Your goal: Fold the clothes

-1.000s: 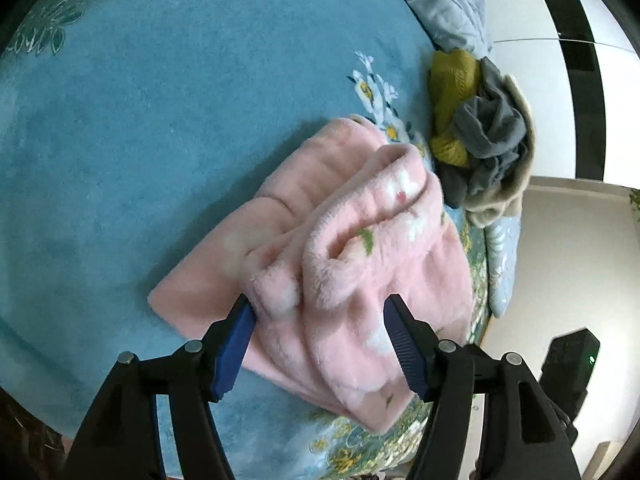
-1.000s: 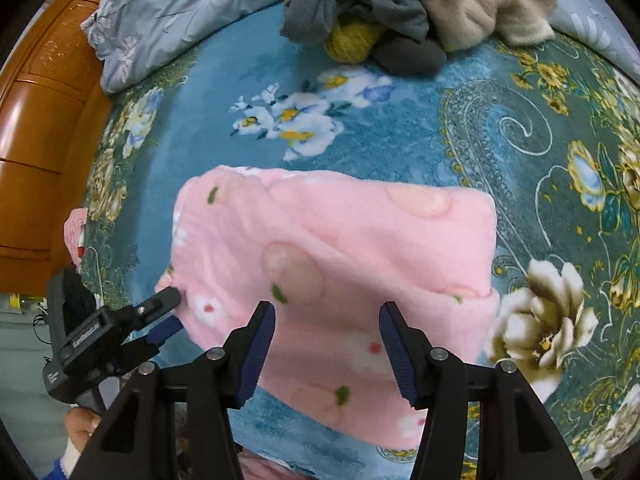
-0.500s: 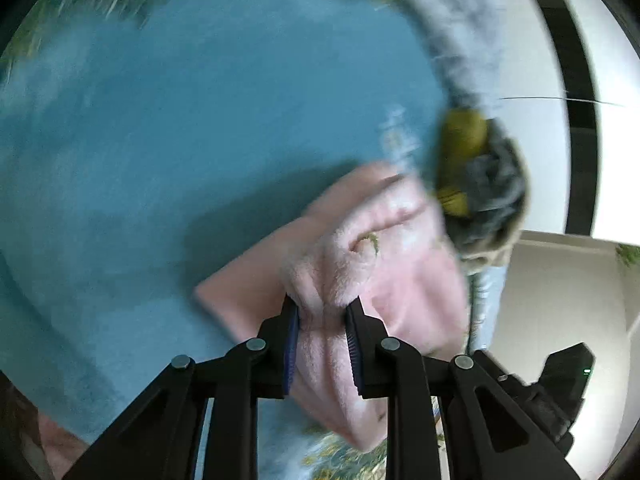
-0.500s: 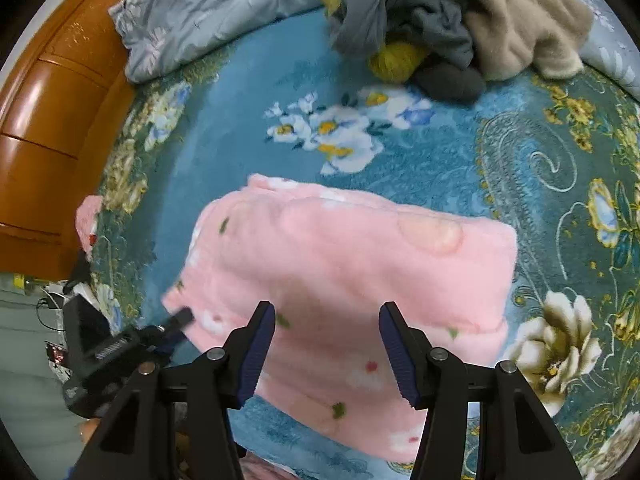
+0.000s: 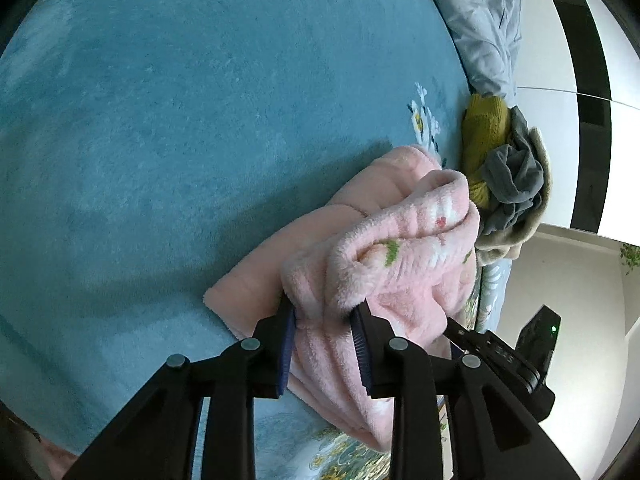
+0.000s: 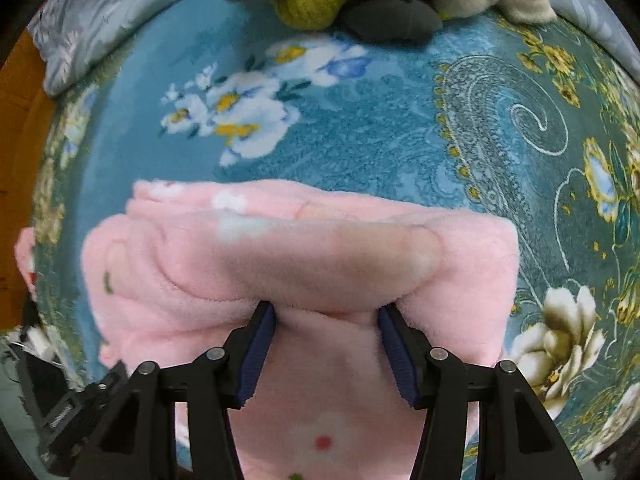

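A pink fleece garment [image 5: 400, 248] with small flower prints lies partly folded on the blue floral bedspread [image 5: 160, 120]. My left gripper [image 5: 323, 306] pinches a bunched edge of it; the fleece bulges up between both pads, and the jaws are opening slightly. In the right wrist view the same garment [image 6: 300, 248] fills the middle. My right gripper [image 6: 326, 310] points straight down into it, open. A thick fold lies across its fingertips and fleece sits between the fingers.
A pile of yellow, grey and beige clothes [image 6: 360, 0] sits at the far edge of the bedspread [image 6: 360, 140], seen too in the left view [image 5: 504, 168]. A grey quilt [image 6: 100, 20] lies beside it. A wooden headboard [image 6: 16, 128] runs along the left.
My left jaws went from wide apart to pinched on a bunch of fleece, then eased a little. My right gripper sank onto the garment, which now lies between its fingers.
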`<state>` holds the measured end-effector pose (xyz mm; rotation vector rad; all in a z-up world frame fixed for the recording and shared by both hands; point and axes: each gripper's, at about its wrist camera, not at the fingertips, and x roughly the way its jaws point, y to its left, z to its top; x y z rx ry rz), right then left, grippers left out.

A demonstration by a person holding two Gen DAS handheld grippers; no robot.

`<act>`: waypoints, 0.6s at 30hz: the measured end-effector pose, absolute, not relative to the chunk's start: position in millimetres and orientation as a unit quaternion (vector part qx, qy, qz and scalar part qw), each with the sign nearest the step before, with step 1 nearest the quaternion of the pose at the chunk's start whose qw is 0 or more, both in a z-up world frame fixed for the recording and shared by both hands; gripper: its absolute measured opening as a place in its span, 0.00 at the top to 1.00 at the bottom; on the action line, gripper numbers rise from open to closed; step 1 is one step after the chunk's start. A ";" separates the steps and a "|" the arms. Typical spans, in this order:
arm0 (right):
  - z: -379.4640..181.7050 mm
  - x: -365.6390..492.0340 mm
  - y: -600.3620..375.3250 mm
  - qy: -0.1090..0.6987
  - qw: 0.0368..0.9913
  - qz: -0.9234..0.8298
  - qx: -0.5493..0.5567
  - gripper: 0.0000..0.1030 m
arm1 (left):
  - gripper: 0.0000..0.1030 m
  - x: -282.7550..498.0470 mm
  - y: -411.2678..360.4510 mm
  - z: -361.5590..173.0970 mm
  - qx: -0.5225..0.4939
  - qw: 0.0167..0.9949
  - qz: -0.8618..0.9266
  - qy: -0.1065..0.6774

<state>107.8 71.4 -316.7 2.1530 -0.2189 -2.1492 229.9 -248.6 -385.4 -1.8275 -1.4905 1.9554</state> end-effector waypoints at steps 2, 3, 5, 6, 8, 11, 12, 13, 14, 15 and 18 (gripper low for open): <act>-317.2 107.9 66.8 -0.058 0.041 -0.703 0.708 0.44 | 0.70 229.7 -250.3 -380.9 -0.601 0.044 0.637 -0.481; -312.9 108.8 66.4 -0.058 0.040 -0.703 0.708 0.44 | 0.70 230.4 -252.2 -376.2 -0.603 0.049 0.637 -0.477; -296.4 114.1 69.2 -0.063 0.045 -0.714 0.696 0.44 | 0.70 233.5 -259.4 -363.5 -0.603 0.055 0.649 -0.462; -288.0 118.0 71.5 -0.064 0.047 -0.721 0.689 0.44 | 0.70 236.2 -265.1 -355.7 -0.601 0.055 0.658 -0.451; -270.0 128.4 78.8 -0.064 0.050 -0.735 0.673 0.44 | 0.70 241.8 -279.5 -338.7 -0.593 0.050 0.678 -0.431; -252.8 144.6 95.3 -0.066 0.045 -0.747 0.660 0.44 | 0.69 241.2 -294.6 -323.7 -0.584 0.044 0.694 -0.418; -249.8 150.6 103.4 -0.068 0.040 -0.749 0.658 0.44 | 0.65 238.1 -296.5 -319.0 -0.581 0.046 0.701 -0.411; -252.4 156.0 112.8 -0.080 0.030 -0.746 0.660 0.44 | 0.61 232.1 -295.2 -316.4 -0.581 0.050 0.706 -0.403; -255.2 161.4 122.3 -0.092 0.020 -0.743 0.662 0.44 | 0.52 225.7 -291.7 -315.7 -0.583 0.059 0.709 -0.392; -257.9 166.7 131.7 -0.104 0.010 -0.740 0.664 0.43 | 0.43 219.5 -287.8 -315.3 -0.587 0.069 0.712 -0.380; -276.8 183.3 158.1 -0.172 -0.005 -0.713 0.680 0.42 | 0.32 203.3 -273.0 -319.0 -0.600 0.105 0.713 -0.346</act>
